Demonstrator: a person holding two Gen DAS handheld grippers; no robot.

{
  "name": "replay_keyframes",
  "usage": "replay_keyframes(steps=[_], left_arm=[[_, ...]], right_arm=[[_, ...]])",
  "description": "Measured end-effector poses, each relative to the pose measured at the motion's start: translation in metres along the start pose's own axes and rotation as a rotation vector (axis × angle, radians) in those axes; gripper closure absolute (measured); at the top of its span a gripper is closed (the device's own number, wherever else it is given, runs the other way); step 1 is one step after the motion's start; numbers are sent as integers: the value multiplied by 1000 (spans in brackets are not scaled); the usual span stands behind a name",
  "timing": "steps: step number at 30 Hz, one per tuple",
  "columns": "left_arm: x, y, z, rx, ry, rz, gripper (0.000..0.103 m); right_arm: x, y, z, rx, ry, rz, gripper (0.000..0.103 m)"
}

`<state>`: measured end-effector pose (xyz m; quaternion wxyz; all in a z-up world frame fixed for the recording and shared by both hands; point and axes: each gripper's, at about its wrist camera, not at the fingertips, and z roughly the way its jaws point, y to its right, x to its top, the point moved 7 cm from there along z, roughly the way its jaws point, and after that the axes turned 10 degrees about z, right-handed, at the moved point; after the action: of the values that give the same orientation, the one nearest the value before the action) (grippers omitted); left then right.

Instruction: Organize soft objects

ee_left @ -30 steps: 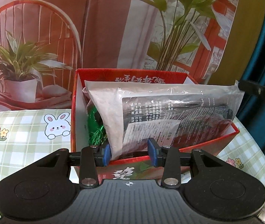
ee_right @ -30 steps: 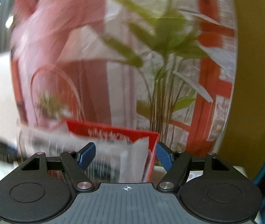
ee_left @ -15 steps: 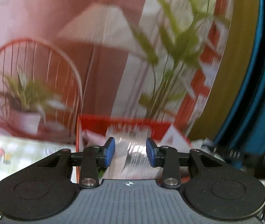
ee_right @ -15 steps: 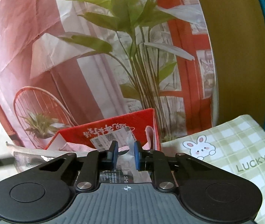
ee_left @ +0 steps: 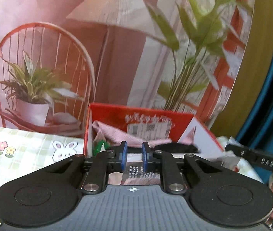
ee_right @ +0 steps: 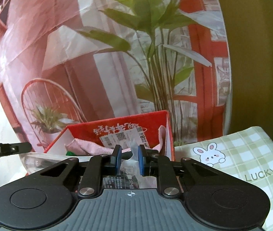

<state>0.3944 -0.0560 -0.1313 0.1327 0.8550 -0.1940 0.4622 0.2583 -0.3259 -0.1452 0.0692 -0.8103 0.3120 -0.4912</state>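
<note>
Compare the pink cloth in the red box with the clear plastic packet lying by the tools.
The pink cloth is opaque, knitted-looking and plain; the clear plastic packet is glossy, see-through and printed with text. The cloth lies slumped inside the red box, while the packet lies in front of the box beneath the right tool. Both are limp and soft.

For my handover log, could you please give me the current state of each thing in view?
Red box: open-topped, upright, holding items.
Pink cloth: crumpled inside the box.
Clear plastic package: lying below both grippers, not visibly clamped.
Left gripper: fingers narrowly apart.
Right gripper: fingers narrowly apart.
</note>
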Motion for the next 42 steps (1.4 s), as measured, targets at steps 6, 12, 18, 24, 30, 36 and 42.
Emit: replay_keyframes(steps=[6, 12, 18, 24, 30, 36, 42], left_arm=[[-31, -1, 15, -25, -91, 9, 86], [-36, 3, 16, -16, -92, 53, 86], [-39, 5, 13, -7, -74, 57, 86], [-40, 5, 12, -1, -54, 51, 86], [-40, 4, 11, 0, -30, 45, 86], [-42, 2, 11, -10, -14, 46, 86], [-43, 4, 10, -2, -10, 36, 86]], right_arm=[[-18, 0, 17, -58, -74, -33, 87], [-25, -8, 17, -59, -72, -104, 87], [-33, -6, 17, -64, -70, -108, 82], [-41, -5, 16, -78, -48, -131, 77], [-44, -5, 15, -79, -11, -139, 76], [-48, -6, 15, -91, 29, -168, 76], [-51, -6, 14, -100, 67, -189, 74]])
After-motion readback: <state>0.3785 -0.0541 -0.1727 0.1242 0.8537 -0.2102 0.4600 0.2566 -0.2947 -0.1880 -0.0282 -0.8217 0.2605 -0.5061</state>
